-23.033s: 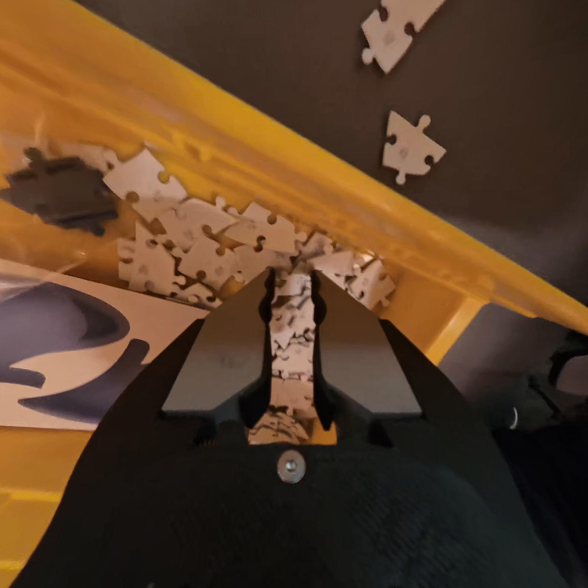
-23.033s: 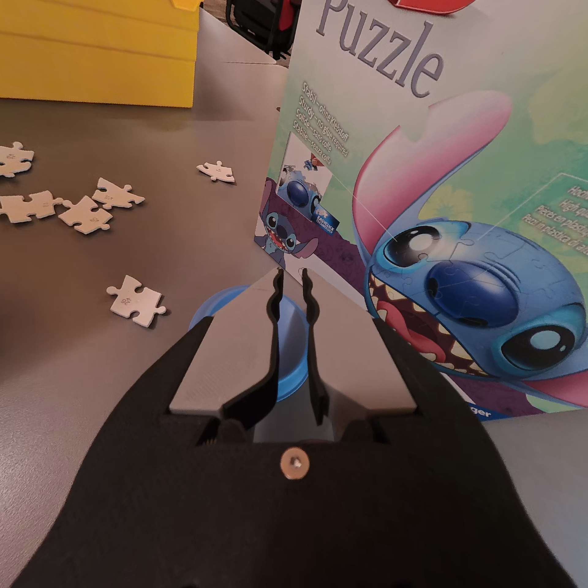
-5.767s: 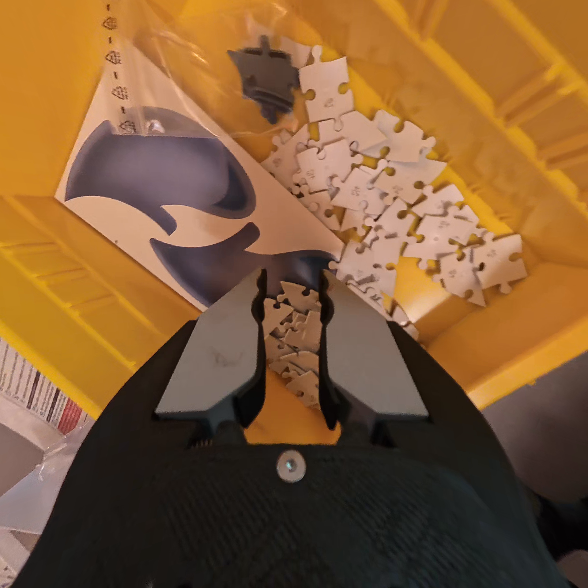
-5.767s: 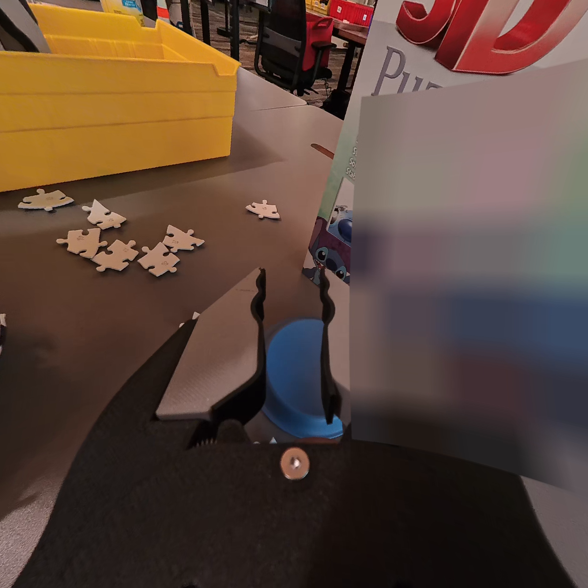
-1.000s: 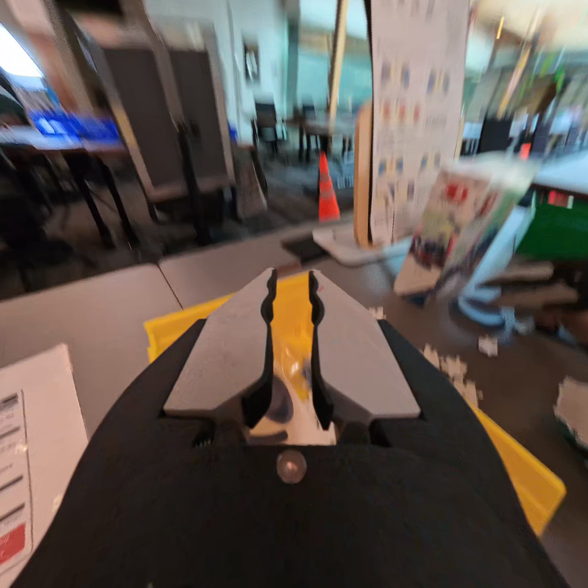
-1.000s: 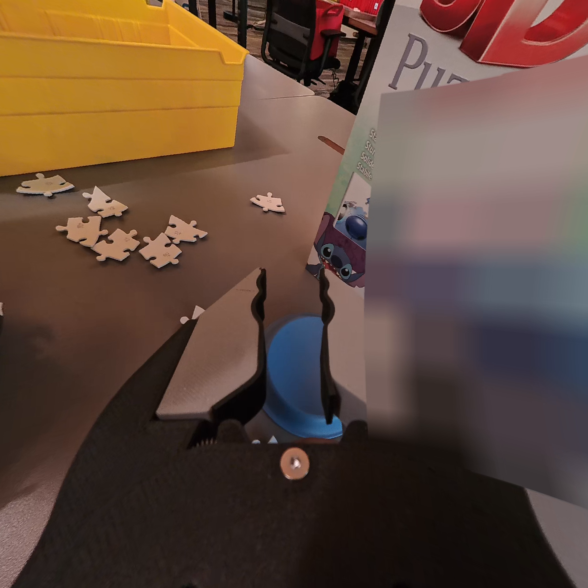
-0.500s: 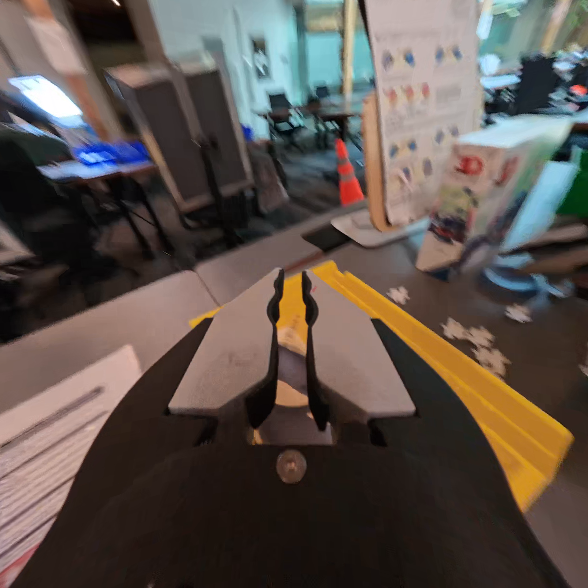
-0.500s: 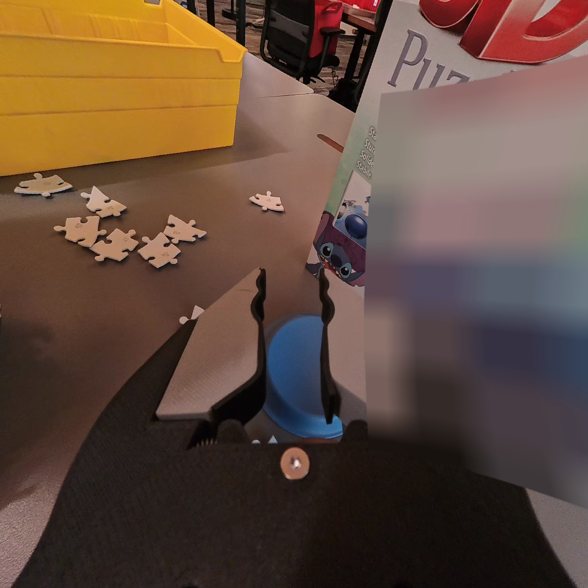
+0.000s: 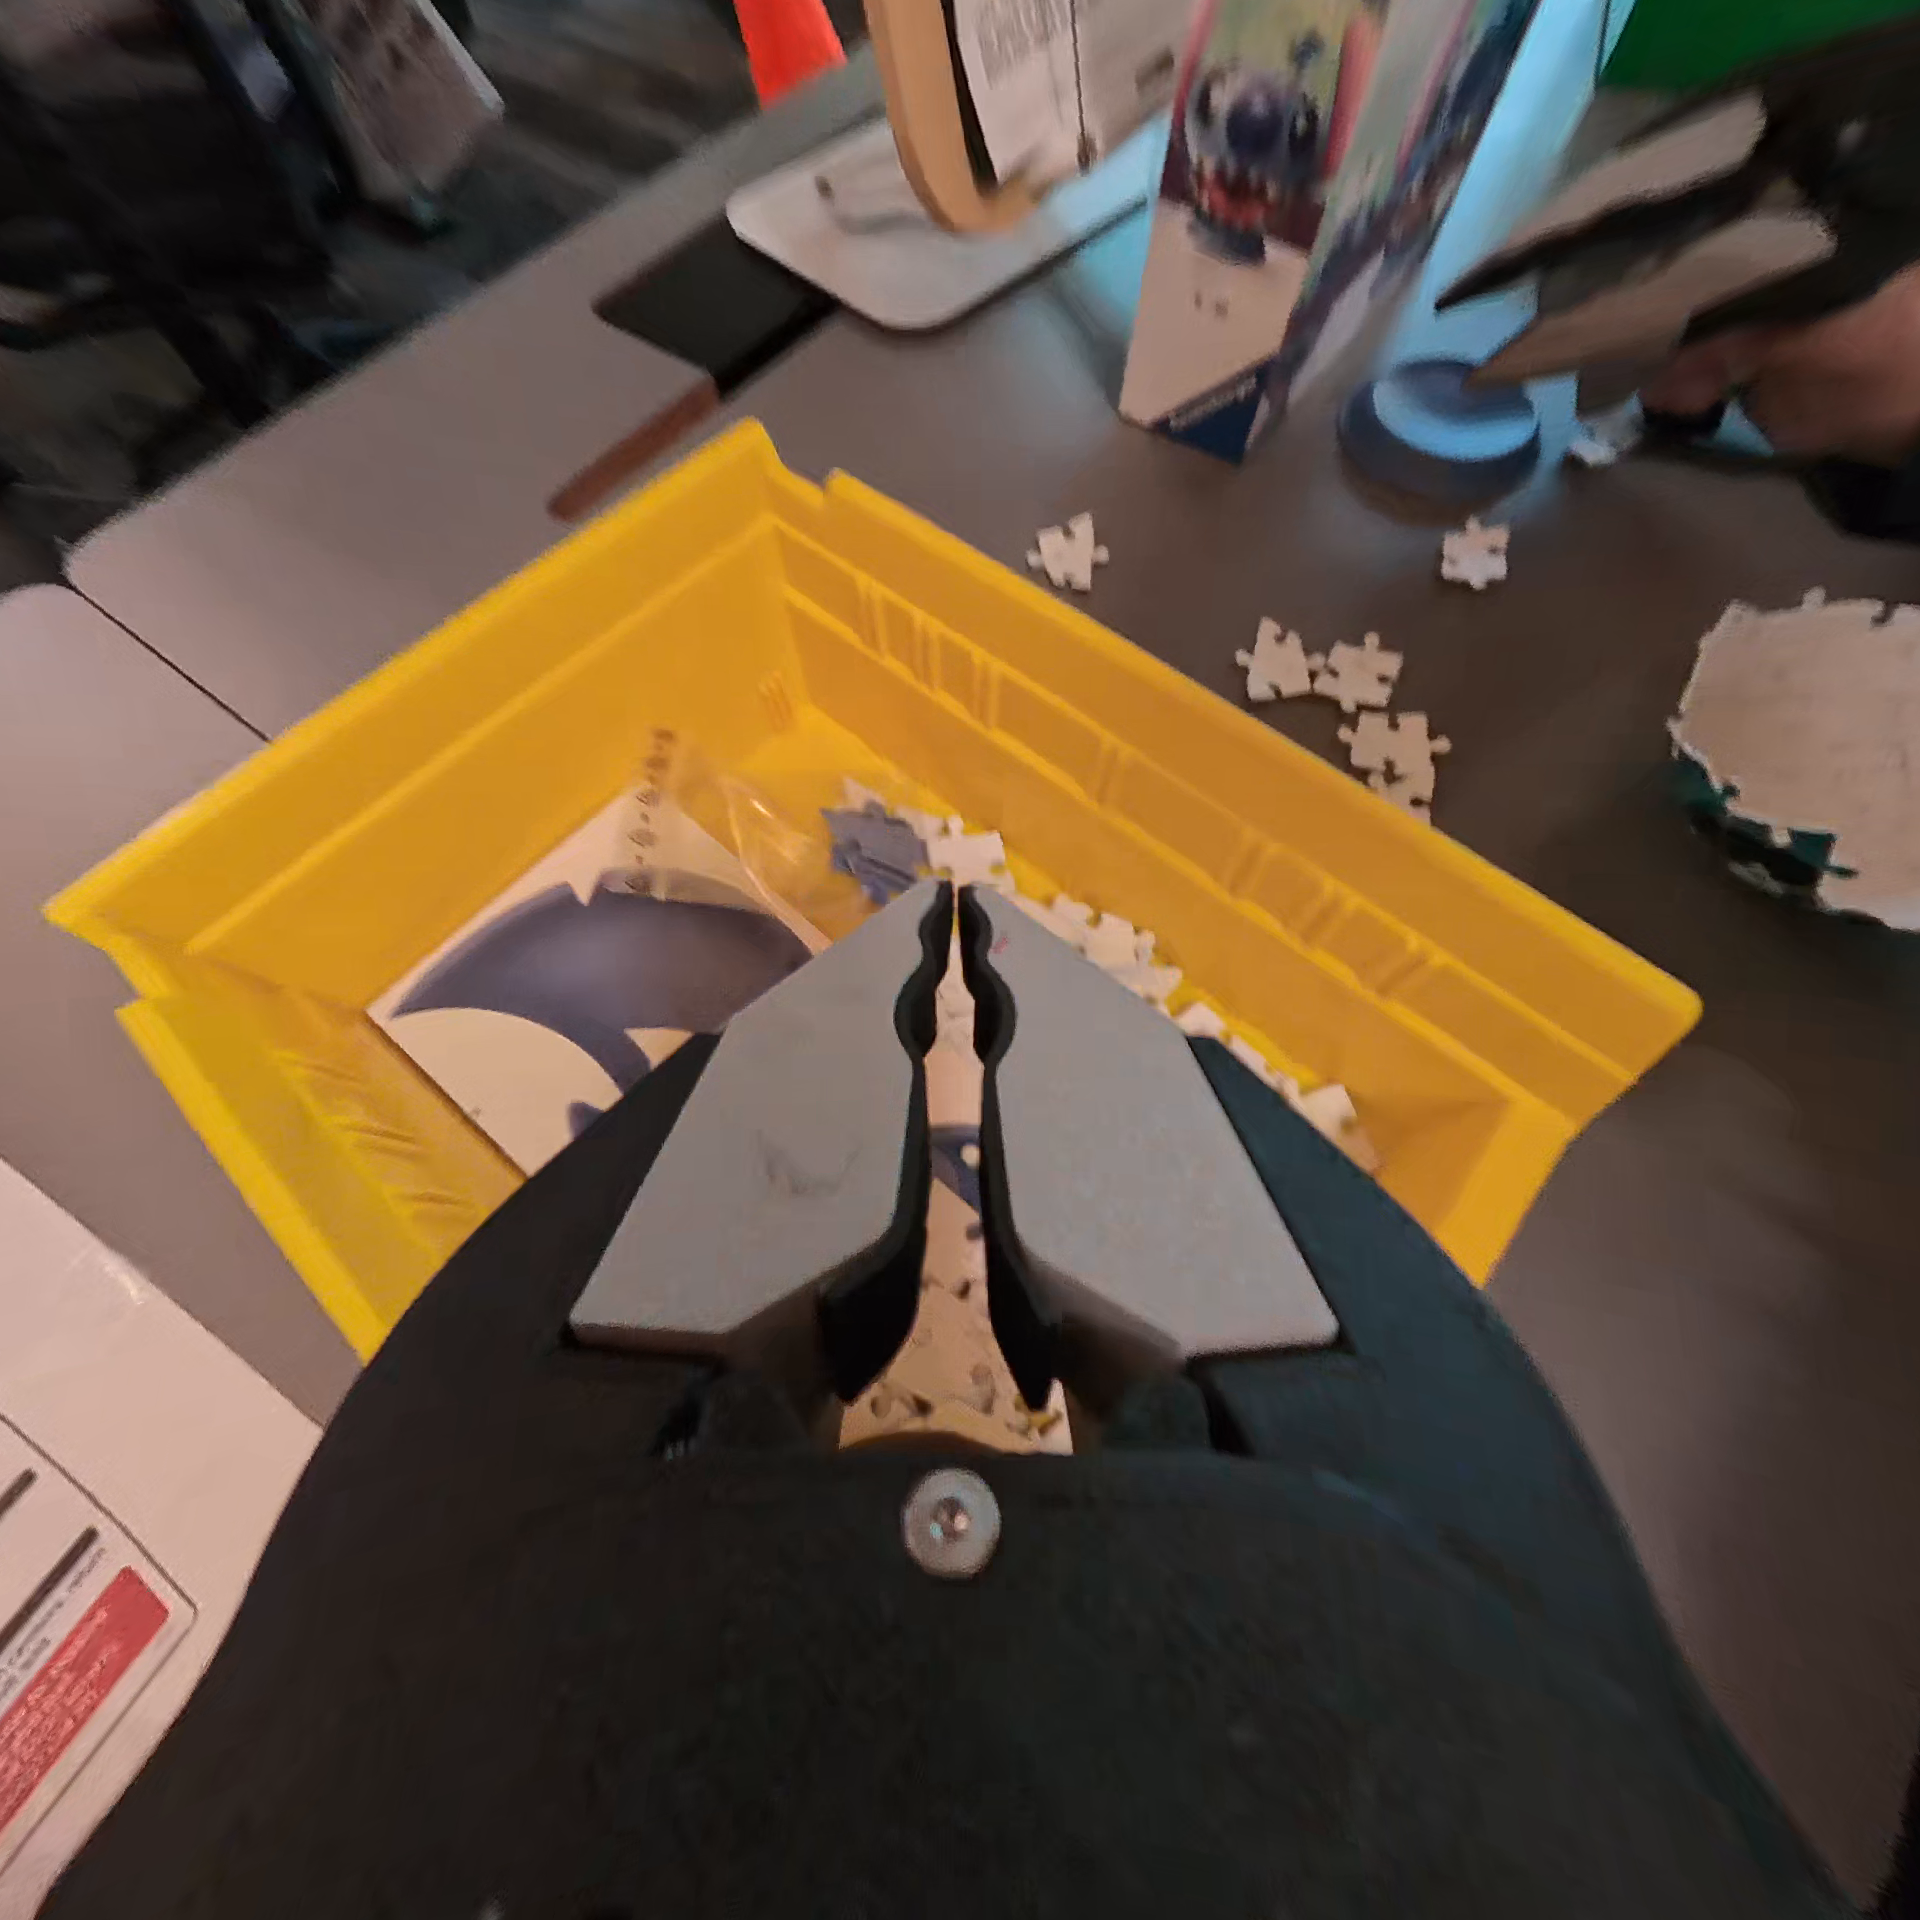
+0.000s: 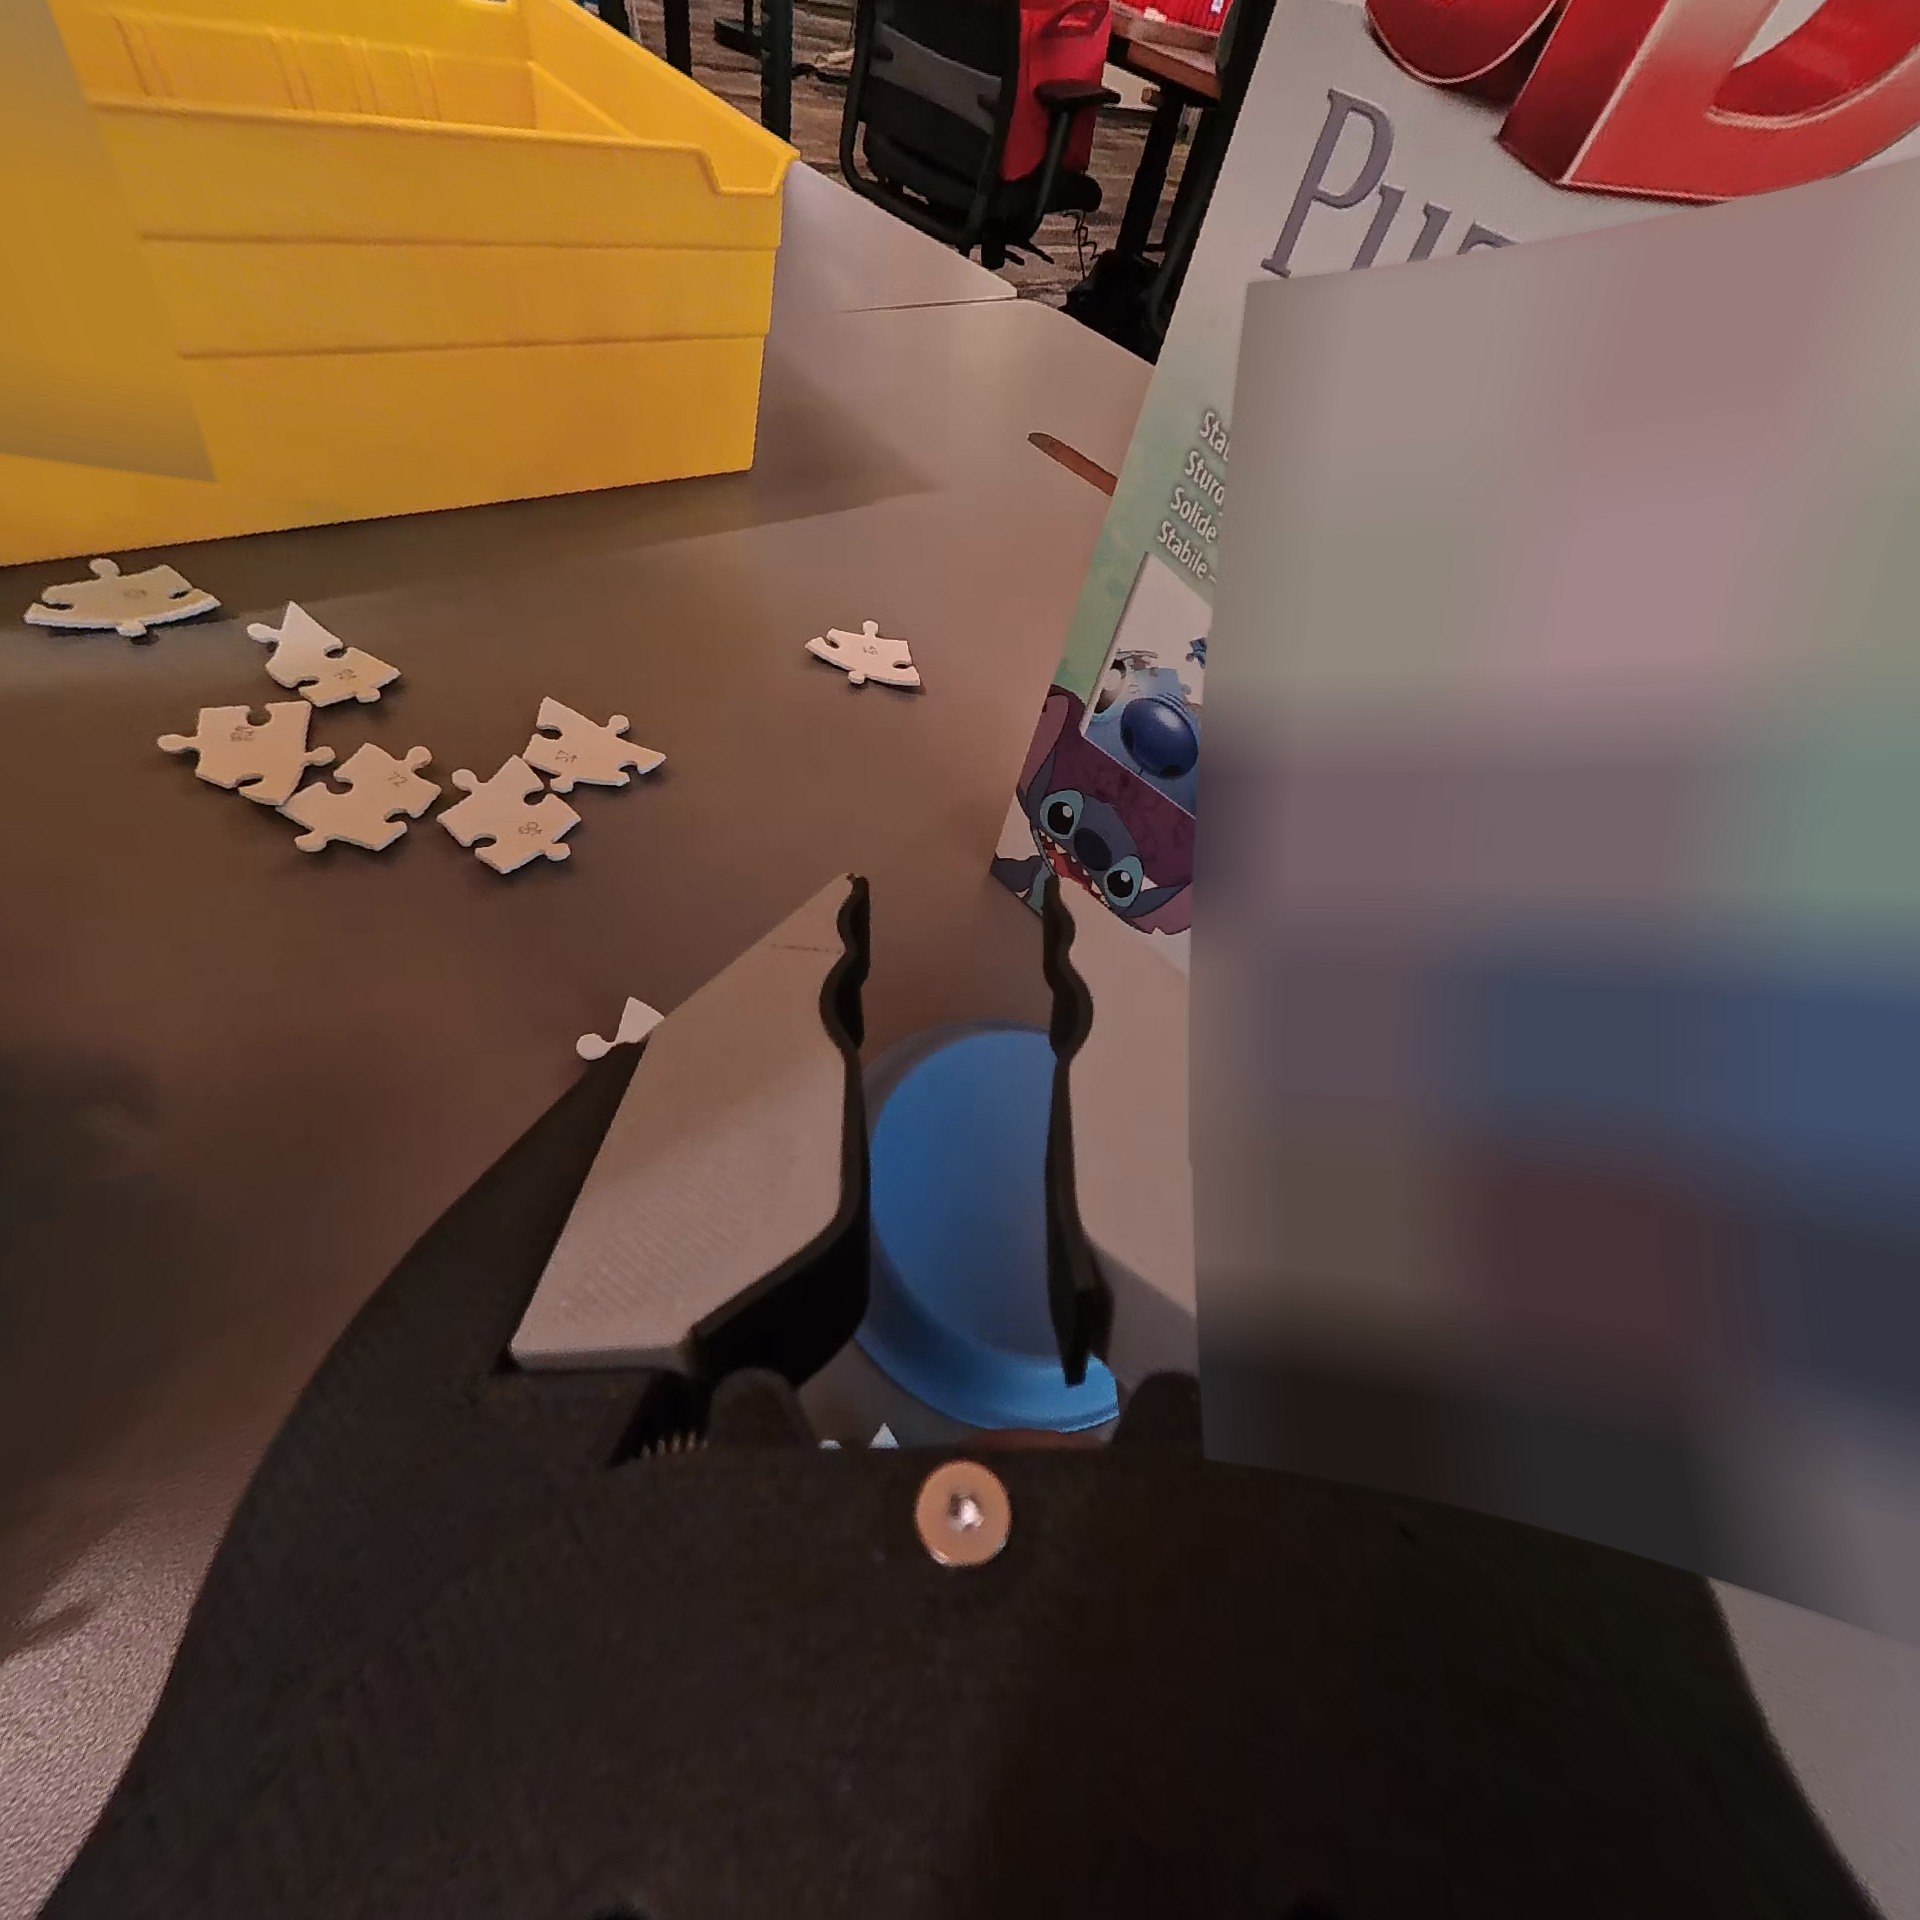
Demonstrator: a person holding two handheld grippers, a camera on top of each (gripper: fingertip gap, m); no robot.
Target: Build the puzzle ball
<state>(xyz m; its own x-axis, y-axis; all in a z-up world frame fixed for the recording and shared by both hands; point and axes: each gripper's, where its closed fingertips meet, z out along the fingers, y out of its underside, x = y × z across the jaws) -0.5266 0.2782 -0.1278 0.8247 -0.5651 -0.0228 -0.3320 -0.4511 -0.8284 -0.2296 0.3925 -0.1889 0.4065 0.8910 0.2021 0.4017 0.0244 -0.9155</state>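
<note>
While nearly closed, left hand-held gripper [image 9: 956,899] above yellow bin [image 9: 1195,727]; half-built puzzle ball [image 9: 1813,764] well right

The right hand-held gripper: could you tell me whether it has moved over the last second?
No. The right hand-held gripper stays open above the blue stand, with the loose puzzle pieces and yellow bin framed just as before.
</note>
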